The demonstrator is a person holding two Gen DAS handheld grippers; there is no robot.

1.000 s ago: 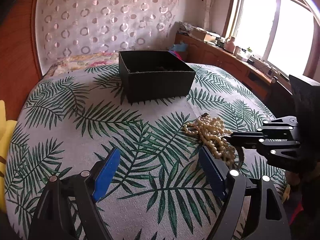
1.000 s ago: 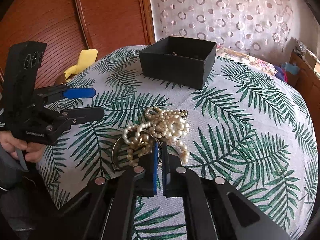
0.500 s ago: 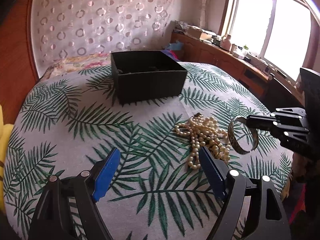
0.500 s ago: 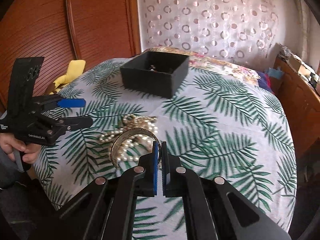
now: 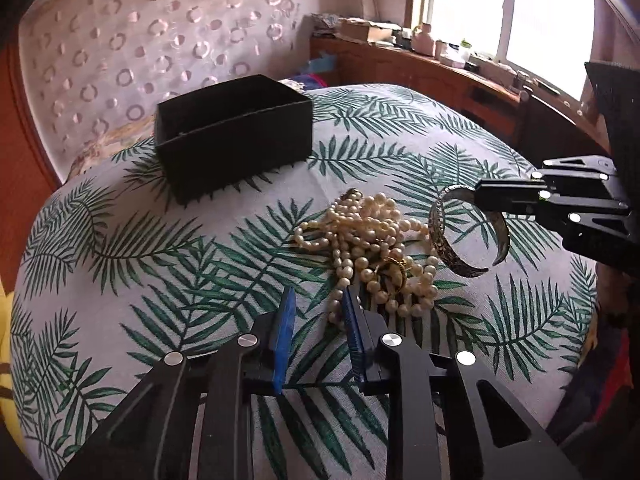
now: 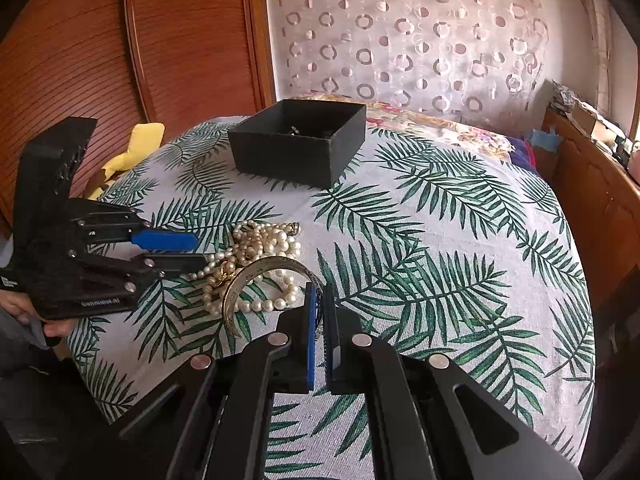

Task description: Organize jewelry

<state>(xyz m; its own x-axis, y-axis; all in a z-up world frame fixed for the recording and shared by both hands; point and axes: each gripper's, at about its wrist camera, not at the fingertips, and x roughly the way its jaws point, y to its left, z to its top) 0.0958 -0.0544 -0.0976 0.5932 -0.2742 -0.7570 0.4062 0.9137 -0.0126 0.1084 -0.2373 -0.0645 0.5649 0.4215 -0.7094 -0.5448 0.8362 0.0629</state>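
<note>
R gripper (image 6: 319, 292) clamps bangle (image 6: 256, 280), box (image 6: 298, 140) straight ahead past pearls (image 5: 368, 236); L gripper (image 5: 316, 300) part-open, empty, nearer pearls

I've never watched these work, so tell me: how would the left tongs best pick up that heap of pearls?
Probably by the loose strand trailing from the near edge of the pearl necklace, approached from the left tongs' own side. That strand already lies between the blue fingers. The heaped middle is tangled and bulky, and the right tongs hold the bangle on the far side.
</note>
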